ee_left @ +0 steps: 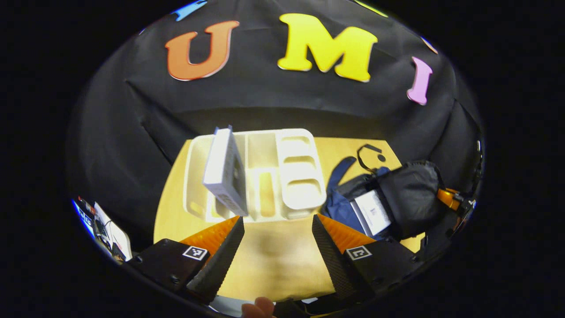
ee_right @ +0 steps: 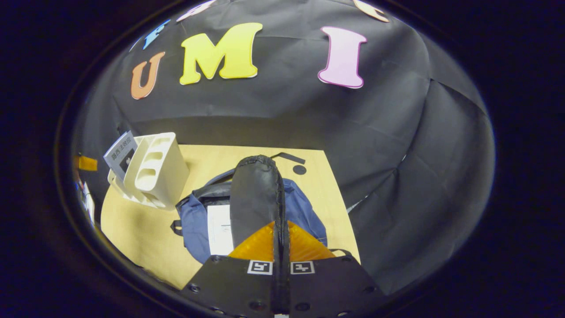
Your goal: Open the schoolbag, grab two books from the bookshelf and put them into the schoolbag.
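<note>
In the bookshelf [ee_left: 282, 176], book [ee_left: 223, 174] upright, tilted.

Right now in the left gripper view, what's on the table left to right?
Leaning book → white bookshelf → open schoolbag with a book tucked inside. The left tool hangs open in front, holding nothing.

dim booth | table [ee_left: 273, 260] brightly lit | strong fisheye bending at edges

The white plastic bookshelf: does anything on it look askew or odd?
Yes. The one grey-white book in the white plastic bookshelf leans tilted across its slots instead of standing upright. Nothing looks spilled or damaged.
</note>
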`<state>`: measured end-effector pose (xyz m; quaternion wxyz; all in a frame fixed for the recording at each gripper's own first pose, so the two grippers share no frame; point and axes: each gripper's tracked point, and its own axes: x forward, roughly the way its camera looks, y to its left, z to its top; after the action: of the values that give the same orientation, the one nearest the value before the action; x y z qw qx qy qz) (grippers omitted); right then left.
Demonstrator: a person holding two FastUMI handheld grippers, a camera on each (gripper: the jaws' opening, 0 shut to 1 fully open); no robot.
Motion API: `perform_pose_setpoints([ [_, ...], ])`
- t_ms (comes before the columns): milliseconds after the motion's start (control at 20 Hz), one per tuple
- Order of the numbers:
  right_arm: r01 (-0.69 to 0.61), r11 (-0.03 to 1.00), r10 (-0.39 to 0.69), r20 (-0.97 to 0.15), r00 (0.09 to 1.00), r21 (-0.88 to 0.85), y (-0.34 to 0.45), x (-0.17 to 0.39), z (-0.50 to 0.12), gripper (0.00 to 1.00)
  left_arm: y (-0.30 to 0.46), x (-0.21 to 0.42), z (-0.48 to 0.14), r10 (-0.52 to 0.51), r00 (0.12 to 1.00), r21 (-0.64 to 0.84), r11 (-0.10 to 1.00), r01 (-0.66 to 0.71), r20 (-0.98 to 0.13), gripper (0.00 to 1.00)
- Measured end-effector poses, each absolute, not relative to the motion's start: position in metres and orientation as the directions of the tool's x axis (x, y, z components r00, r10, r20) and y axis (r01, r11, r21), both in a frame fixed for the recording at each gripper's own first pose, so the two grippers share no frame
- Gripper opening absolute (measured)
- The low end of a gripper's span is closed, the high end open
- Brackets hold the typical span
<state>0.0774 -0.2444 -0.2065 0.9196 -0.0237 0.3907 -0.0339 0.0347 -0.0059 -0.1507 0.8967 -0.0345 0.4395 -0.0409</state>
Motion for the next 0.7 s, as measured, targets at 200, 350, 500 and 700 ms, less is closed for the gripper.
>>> perform_pose_setpoints([
  [200,0.046,0.996,-0.086,-0.722,0.687,-0.074,-0.232,0.080,-0.205,0.00,0.046,0.070,-0.130,-0.095,0.618,-0.119,0.993,0.001,-0.781,0.97],
  [350,0.059,0.995,-0.101,-0.731,0.675,-0.083,-0.229,0.079,-0.207,0.00,0.054,0.090,-0.143,-0.151,0.549,-0.167,0.986,0.021,-0.822,0.97],
  [500,0.075,0.993,-0.115,-0.740,0.663,-0.087,-0.230,0.079,-0.211,0.00,0.065,0.116,-0.166,-0.152,0.489,-0.161,0.987,0.023,-0.859,1.00],
  [700,0.091,0.991,-0.133,-0.748,0.650,-0.097,-0.231,0.081,-0.213,0.00,0.063,0.136,-0.197,-0.200,0.385,-0.213,0.977,0.009,-0.901,0.97],
])
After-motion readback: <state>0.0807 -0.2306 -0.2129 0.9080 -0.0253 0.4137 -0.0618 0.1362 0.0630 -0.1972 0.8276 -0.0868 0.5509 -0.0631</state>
